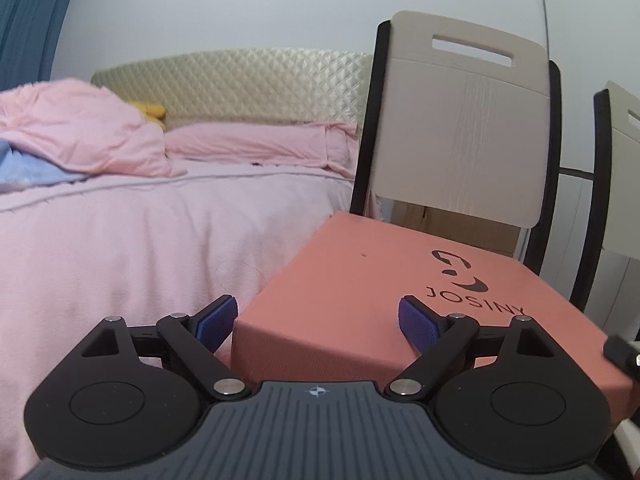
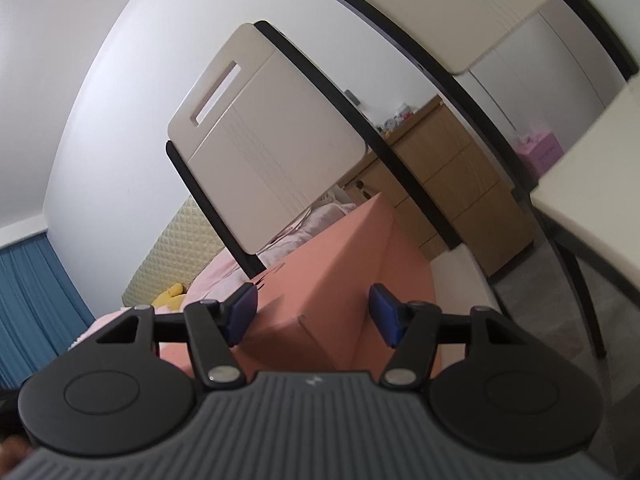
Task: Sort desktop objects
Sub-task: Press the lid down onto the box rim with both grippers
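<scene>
A salmon-pink cardboard box (image 1: pixel 380 292) printed "JOSINY" rests on a chair seat, filling the lower middle of the left wrist view. My left gripper (image 1: pixel 318 322) is open, its blue pads (image 1: pixel 218 322) astride the box's near left corner, not gripping it. The same box (image 2: pixel 332 264) shows tilted in the right wrist view. My right gripper (image 2: pixel 314 314) is open, its blue pads (image 2: pixel 386 314) either side of the box's near corner edge. The box's contents are hidden.
A beige chair back (image 1: pixel 460 128) with black frame stands behind the box. A bed with pink bedding (image 1: pixel 140 220) lies left. A wooden drawer unit (image 2: pixel 448 184), a second chair (image 2: pixel 440 8) and a pale table edge (image 2: pixel 592 184) are at right.
</scene>
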The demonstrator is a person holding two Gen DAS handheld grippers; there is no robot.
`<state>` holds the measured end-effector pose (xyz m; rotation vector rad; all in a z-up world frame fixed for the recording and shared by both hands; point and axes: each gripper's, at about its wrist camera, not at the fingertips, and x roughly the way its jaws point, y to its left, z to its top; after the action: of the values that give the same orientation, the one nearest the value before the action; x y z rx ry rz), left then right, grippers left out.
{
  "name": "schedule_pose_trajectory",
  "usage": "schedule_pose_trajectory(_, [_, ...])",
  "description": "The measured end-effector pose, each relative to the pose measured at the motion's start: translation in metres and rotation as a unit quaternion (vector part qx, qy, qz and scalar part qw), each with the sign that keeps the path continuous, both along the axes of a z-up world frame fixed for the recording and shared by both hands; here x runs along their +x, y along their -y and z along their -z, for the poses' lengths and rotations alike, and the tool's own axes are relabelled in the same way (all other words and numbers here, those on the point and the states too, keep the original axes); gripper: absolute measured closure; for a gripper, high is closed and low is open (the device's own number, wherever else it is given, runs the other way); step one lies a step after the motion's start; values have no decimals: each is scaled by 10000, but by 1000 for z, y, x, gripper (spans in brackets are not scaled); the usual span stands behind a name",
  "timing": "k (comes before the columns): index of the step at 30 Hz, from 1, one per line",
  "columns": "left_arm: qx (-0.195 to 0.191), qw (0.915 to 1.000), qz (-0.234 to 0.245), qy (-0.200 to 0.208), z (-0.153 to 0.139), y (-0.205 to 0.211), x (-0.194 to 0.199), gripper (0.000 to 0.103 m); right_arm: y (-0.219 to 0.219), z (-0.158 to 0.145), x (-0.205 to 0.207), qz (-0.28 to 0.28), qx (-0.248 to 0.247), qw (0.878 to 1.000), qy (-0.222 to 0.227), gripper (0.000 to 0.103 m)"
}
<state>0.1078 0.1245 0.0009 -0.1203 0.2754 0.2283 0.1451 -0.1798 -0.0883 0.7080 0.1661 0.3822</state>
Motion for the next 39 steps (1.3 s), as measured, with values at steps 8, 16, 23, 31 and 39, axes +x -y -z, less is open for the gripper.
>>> schedule_pose_trajectory(8, [-256,9996,80,-104,2,-9,4,12,1,-10,18,-3,-127,9999,85,45])
schedule_pose_trajectory(16, [-189,9998,-1,-32,2,-5,-1,12,6,0,-51,217,-1213,9885,877,39])
schedule_pose_trajectory(23, [-127,9999,-90,16,2,-3,-6,10,-6,11,-73,117,-2144,9736,778,37])
schedule_pose_trajectory(31, [-321,9994,-46,75,3,-9,-13,10,-20,18,-46,39,-2452,9687,391,38])
schedule_pose_trajectory(39, [-265,9993,252,116,3,1,-14,10,30,14,-42,522,-2122,9757,133,42])
